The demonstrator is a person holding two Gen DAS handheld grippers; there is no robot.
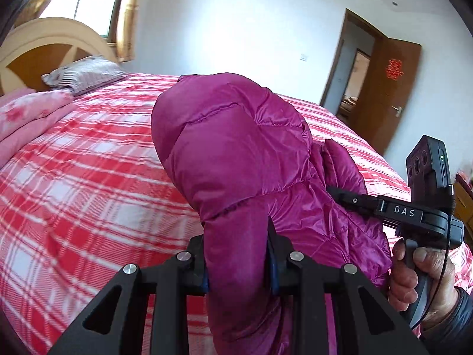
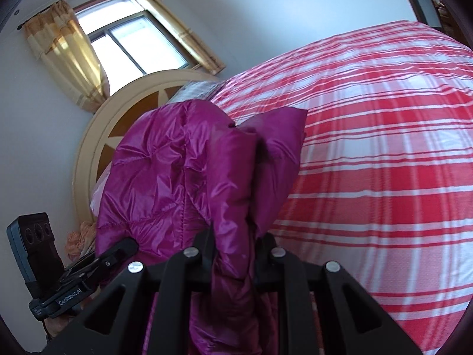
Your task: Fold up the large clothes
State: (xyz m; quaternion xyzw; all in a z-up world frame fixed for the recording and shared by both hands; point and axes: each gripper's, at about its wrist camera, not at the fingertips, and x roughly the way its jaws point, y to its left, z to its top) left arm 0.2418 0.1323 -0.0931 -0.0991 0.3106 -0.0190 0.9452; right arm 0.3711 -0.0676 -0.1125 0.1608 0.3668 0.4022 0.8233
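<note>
Both grippers were clamped on the magenta down jacket (image 1: 236, 153), held up off the bed (image 1: 88, 177).

L gripper (image 1: 239, 254): fingers nearly closed, a thick puffy fold of jacket pinched between the pads, fabric bulging above and hanging below them. Pointed down toward the bed, headboard (image 1: 44, 47) at upper left of its view.

R gripper (image 2: 236, 254): fingers also narrow, squeezed on a bunched vertical fold of the jacket; rest of the garment billowed up in front of the cam, one flap sticking out to the right over the bedspread.

In the left wrist view the R gripper showed at the right edge, gripped by a hand (image 1: 414, 272), its fingers reaching into the jacket's side. In the right wrist view the L gripper showed at lower left, likewise touching the jacket edge. So the two grips were on the same garment, near each other.

Jacket: bunched, not flat, above the red/white plaid bedspread; can't tell if any part touched the bed. Pillow (image 1: 85, 74) and pink quilt (image 1: 26, 112) sat near the headboard, well apart from the jacket. Window w/ yellow curtains (image 2: 74, 59) behind the headboard; brown door (image 1: 390, 88) open at far wall.
</note>
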